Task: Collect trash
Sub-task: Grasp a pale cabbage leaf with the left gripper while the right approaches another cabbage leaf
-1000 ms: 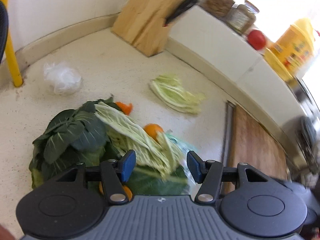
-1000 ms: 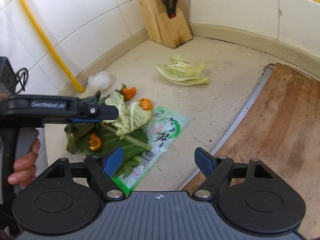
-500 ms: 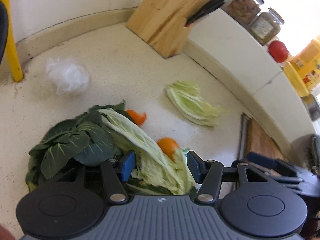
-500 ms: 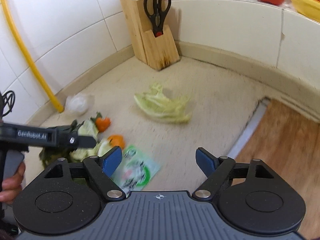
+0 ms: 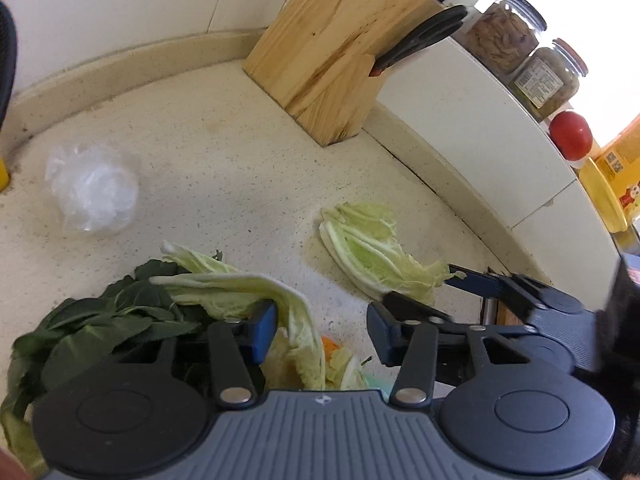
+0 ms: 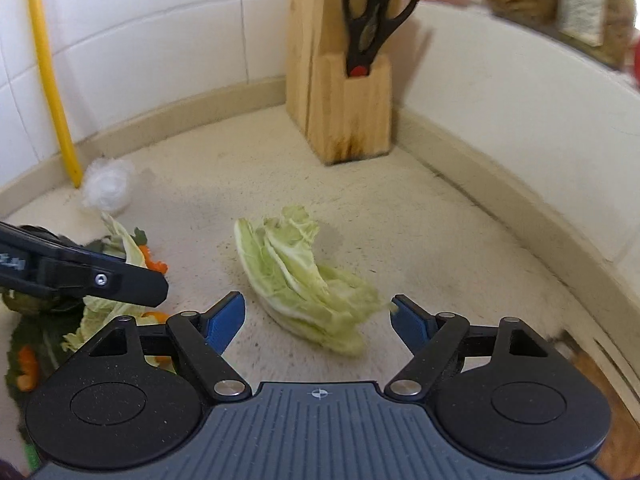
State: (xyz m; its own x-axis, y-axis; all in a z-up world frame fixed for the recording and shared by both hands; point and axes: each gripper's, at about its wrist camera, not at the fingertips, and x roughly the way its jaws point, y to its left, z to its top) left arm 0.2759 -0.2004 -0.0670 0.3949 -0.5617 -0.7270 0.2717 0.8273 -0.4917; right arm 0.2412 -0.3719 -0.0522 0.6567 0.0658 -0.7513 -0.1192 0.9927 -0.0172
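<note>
Hovering low over a speckled cream stone table (image 6: 400,208), the right tongs (image 6: 318,320) stand wide open with nothing between their blue-padded tips, which sit either side of the near end of a loose bunch of pale cabbage leaves (image 6: 300,280). That bunch lies flat on the table, its long axis running from the near right to the far left in the right wrist view, white ribbed stalks at the far end and crinkled green-yellow edges nearest the tongs. The left tongs (image 5: 322,330) are open too and empty, poised above a heap of scraps (image 5: 168,312): dark, glossy green leaves, a long curling cabbage leaf draped over them, and bits of orange peel (image 6: 154,266) tucked in. Whether the tips touch the heap I cannot tell. Farther back and to the left, a crumpled ball of clear plastic (image 5: 92,192) rests by itself near the foot of a yellow pipe (image 6: 48,72) that rises against white wall tiles. A raised stone kerb edges the table where it meets the wall. In the far corner stands a pale wooden knife block (image 6: 340,92) with black-handled scissors (image 6: 374,12) slotted in its front. On the ledge to the right are glass jars (image 5: 524,52) and a red tomato (image 5: 570,134), somewhat blurred.
</note>
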